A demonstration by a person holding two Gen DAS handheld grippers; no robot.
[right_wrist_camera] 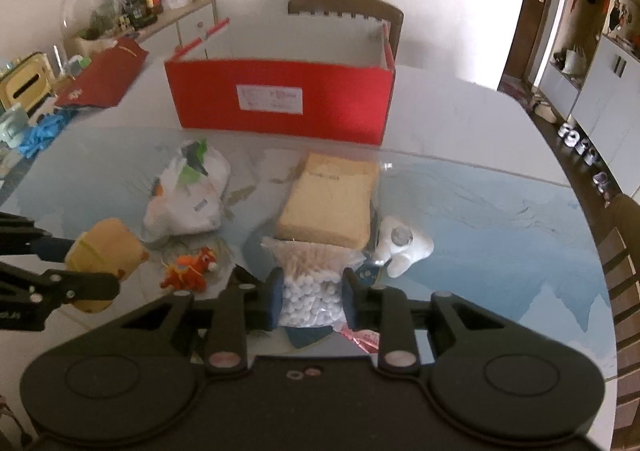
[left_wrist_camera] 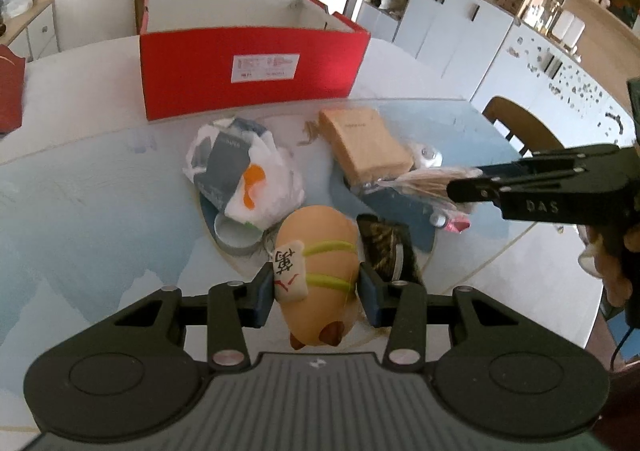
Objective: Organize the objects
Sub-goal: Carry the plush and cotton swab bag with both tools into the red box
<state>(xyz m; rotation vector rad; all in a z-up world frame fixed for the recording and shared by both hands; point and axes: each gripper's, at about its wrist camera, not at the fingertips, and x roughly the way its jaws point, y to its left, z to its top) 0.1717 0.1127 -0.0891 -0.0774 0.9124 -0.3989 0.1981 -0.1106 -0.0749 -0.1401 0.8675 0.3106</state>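
Two grips | left gripper (left_wrist_camera: 316, 291) clamps tan plush toy (left_wrist_camera: 320, 271); right gripper (right_wrist_camera: 310, 297) clamps cotton-swab bag (right_wrist_camera: 310, 283)

We see tan plush toy (left_wrist_camera: 320, 271), green bands, white tag, clamped off the table | clear bag of cotton swabs (right_wrist_camera: 310, 283) pinched likewise | open red box (right_wrist_camera: 280, 99) upright behind | tan packet (right_wrist_camera: 330, 203) lying flat

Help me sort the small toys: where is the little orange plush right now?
In the right wrist view, the orange plush lies on the table at lower left, between the tan plush held by the left gripper and the cotton swab bag, below the white plastic bag.
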